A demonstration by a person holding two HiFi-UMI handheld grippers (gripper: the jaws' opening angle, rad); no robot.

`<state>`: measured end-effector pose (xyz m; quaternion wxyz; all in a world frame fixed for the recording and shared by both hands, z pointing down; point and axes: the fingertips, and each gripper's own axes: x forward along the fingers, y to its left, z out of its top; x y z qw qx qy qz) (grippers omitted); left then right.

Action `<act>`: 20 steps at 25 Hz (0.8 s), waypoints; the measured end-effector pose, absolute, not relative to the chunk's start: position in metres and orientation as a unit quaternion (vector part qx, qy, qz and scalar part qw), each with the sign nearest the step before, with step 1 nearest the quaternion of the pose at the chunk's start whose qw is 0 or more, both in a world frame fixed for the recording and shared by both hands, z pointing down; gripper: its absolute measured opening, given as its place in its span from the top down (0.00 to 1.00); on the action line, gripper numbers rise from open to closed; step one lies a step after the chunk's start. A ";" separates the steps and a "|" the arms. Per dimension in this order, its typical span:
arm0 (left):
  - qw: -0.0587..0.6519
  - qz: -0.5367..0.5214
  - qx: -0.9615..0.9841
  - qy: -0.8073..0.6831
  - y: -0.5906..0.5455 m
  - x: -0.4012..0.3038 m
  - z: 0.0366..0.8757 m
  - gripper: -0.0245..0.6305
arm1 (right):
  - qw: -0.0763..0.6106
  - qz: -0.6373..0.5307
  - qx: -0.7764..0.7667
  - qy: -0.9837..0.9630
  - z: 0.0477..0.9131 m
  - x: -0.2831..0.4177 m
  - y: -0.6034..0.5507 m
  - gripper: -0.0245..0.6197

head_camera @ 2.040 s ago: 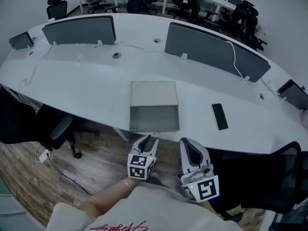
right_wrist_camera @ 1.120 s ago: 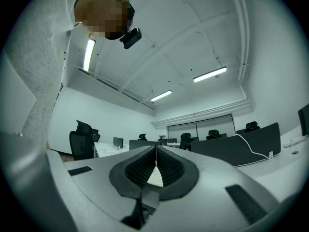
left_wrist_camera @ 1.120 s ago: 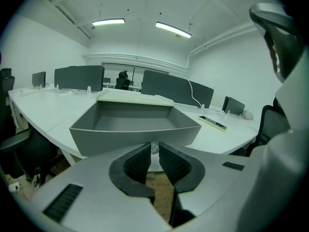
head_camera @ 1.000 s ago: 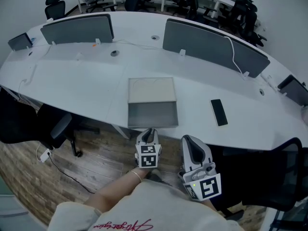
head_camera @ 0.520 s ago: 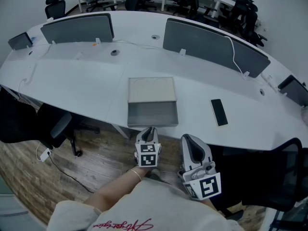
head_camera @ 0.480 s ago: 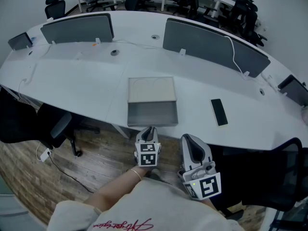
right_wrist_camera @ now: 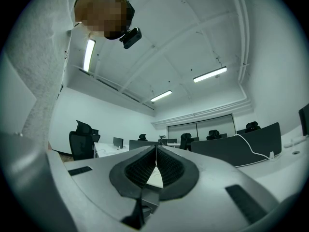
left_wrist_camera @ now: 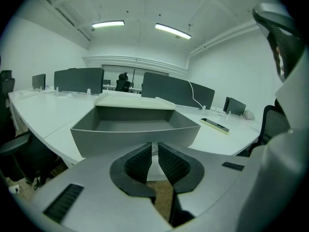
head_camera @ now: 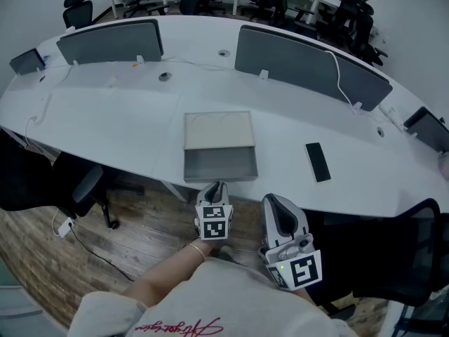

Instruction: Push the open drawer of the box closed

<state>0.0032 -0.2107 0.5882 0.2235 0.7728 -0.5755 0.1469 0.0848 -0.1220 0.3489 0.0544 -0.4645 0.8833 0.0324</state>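
Note:
The box (head_camera: 218, 129) lies on the white desk (head_camera: 112, 118) with its grey drawer (head_camera: 219, 166) pulled out toward me over the desk's edge. My left gripper (head_camera: 217, 185) points at the middle of the drawer's front; whether it touches I cannot tell. In the left gripper view the drawer (left_wrist_camera: 135, 132) fills the middle, just beyond the left gripper (left_wrist_camera: 154, 148). Its jaws have just been closing and stand almost together with only a thin slit, nothing clearly gripped. My right gripper (head_camera: 272, 201) hangs off the desk's edge to the right, shut and empty, aimed up at the room (right_wrist_camera: 155, 151).
A black phone (head_camera: 317, 161) lies on the desk right of the box. Grey divider screens (head_camera: 109, 42) (head_camera: 309, 65) stand along the back. A black chair (head_camera: 77, 188) sits under the desk at the left, above wooden floor (head_camera: 140, 237).
Since two seconds ago the left gripper has moved up to the drawer's front and straightened. Over the last second nothing visibly moved. The right gripper stayed where it was.

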 end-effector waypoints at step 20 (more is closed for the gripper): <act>0.237 0.131 0.770 -0.578 -0.240 0.001 0.580 0.88 | 0.053 0.037 -0.477 0.877 0.347 0.092 -0.136 0.93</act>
